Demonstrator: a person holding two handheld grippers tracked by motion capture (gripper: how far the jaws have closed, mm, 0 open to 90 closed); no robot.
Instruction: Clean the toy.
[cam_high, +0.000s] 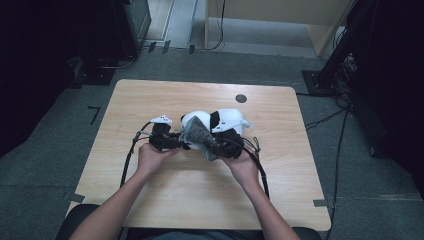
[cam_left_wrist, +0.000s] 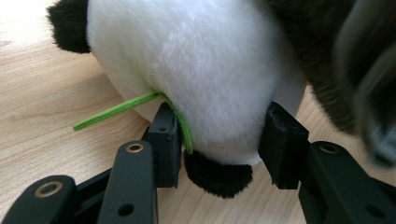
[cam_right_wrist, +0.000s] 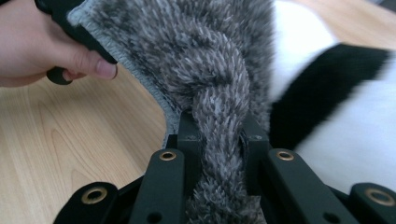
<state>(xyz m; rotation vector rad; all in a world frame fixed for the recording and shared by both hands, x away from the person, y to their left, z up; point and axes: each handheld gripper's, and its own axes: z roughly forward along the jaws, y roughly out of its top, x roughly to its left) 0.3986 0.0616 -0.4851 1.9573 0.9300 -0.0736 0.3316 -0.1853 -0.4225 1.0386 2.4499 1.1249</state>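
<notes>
A black-and-white plush panda lies on the wooden table, mid-table. My left gripper is shut on the panda's white head, its pads pressing into the fur beside a thin green strip; a black ear pokes out between the jaws. My right gripper is shut on a bunched fold of a fuzzy grey cloth, which drapes up against the panda. In the high view the grey cloth lies between both grippers, in front of the toy.
The person's left hand shows beyond the cloth in the right gripper view. Black cables trail from both grippers over the table. A dark round hole sits near the table's far edge. Stands and furniture surround the table.
</notes>
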